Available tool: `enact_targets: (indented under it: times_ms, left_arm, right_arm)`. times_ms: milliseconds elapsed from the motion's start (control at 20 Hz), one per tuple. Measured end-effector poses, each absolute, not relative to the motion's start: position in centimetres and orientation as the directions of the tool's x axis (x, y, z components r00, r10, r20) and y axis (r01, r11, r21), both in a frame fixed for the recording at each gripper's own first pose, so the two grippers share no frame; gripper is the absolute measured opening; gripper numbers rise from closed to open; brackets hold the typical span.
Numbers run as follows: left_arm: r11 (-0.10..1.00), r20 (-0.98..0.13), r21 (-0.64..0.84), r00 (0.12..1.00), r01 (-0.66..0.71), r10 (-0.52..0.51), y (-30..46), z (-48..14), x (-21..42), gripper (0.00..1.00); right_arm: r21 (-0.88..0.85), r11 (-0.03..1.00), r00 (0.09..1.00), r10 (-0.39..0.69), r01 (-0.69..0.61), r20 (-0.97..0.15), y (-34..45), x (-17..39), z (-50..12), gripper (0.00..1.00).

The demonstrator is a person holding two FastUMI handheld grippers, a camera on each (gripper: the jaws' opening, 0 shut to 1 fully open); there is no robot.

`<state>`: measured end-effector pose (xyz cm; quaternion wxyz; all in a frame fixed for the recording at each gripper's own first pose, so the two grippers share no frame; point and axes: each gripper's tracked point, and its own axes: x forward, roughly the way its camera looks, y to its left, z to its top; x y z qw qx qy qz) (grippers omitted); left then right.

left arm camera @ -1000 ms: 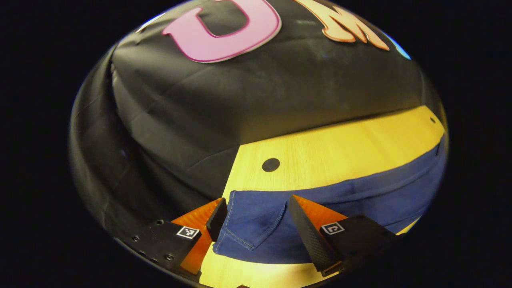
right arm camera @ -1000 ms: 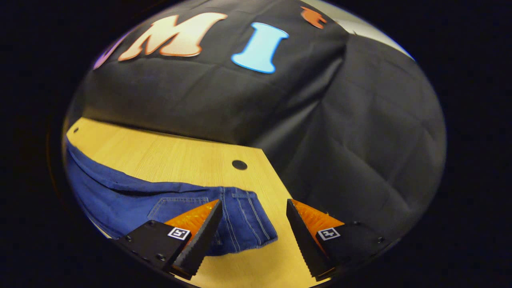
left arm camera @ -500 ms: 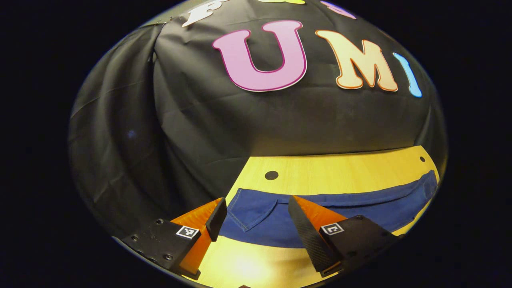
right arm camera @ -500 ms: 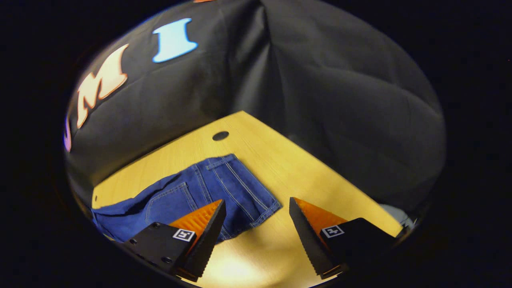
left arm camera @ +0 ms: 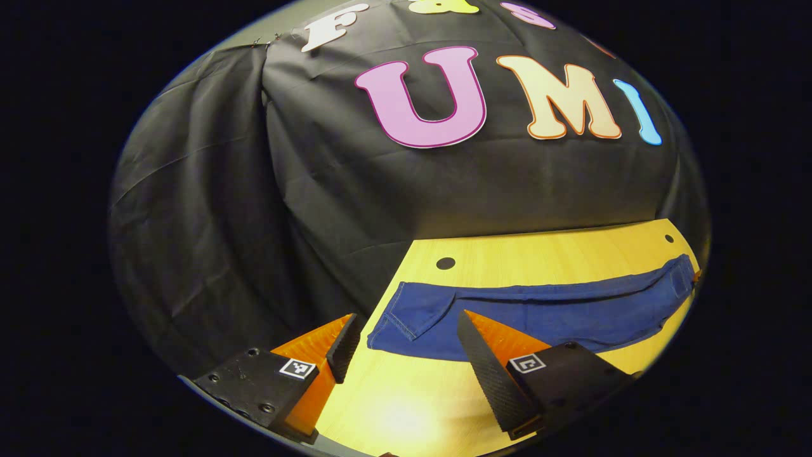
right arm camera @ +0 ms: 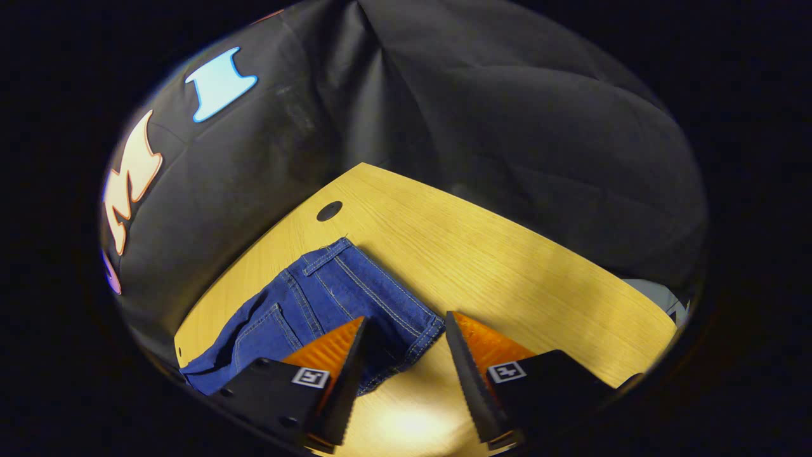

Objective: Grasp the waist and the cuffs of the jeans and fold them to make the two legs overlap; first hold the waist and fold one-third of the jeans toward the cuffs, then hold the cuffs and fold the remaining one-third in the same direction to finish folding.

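On the wooden table (left arm camera: pixel 539 254) lie flat jeans (left arm camera: pixel 539 311); left gripper (left arm camera: pixel 406 355) and right gripper (right arm camera: pixel 403 362) gape empty; no legible labels.

The left gripper (left arm camera: pixel 406 346) has two wedge-shaped fingers with ridged inner faces, each fixed to a flat black plate. Small round screws dot the left plate, and each plate carries a little square black-and-white marker. The right gripper (right arm camera: pixel 403 368) has the same build: toothed wedge fingers, black plates with screws, one square marker apiece.

jeans (left arm camera: pixel 539 308) flat on table (left arm camera: pixel 571 244), hole (left arm camera: pixel 445 263) behind
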<state>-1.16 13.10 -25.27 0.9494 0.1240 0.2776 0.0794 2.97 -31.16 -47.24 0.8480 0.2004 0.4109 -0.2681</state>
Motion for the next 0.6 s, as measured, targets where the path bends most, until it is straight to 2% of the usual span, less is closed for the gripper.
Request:
enact_targets:
  times_ms: [50,150,250,400,600]
  left_arm:
    - [0.959,-0.514,0.271,0.830,-0.083,0.217,13.1,-25.3,-1.4,0.95]
    - [0.965,-0.527,0.251,0.824,-0.081,0.206,13.1,-25.6,-1.4,0.95]
    - [0.969,-0.539,0.239,0.821,-0.064,0.187,12.9,-26.0,-1.4,0.95]
    - [0.965,-0.534,0.264,0.832,-0.006,0.152,12.6,-25.9,-0.5,0.95]
    - [0.967,-0.549,0.233,0.835,0.102,0.044,12.1,-26.4,1.9,0.94]
  right_arm:
    - [0.161,0.781,0.518,-0.230,0.603,-0.824,-29.9,3.1,-48.1,0.53]
    - [0.166,0.773,0.522,-0.238,0.612,-0.819,-30.4,3.8,-48.1,0.25]
    - [0.142,0.756,0.508,-0.277,0.639,-0.816,-30.3,3.9,-47.1,0.07]
    - [0.100,0.795,0.570,-0.335,0.599,-0.750,-29.6,5.4,-43.2,0.06]
    - [0.147,0.816,0.666,-0.337,0.560,-0.666,-26.4,8.0,-36.9,0.06]
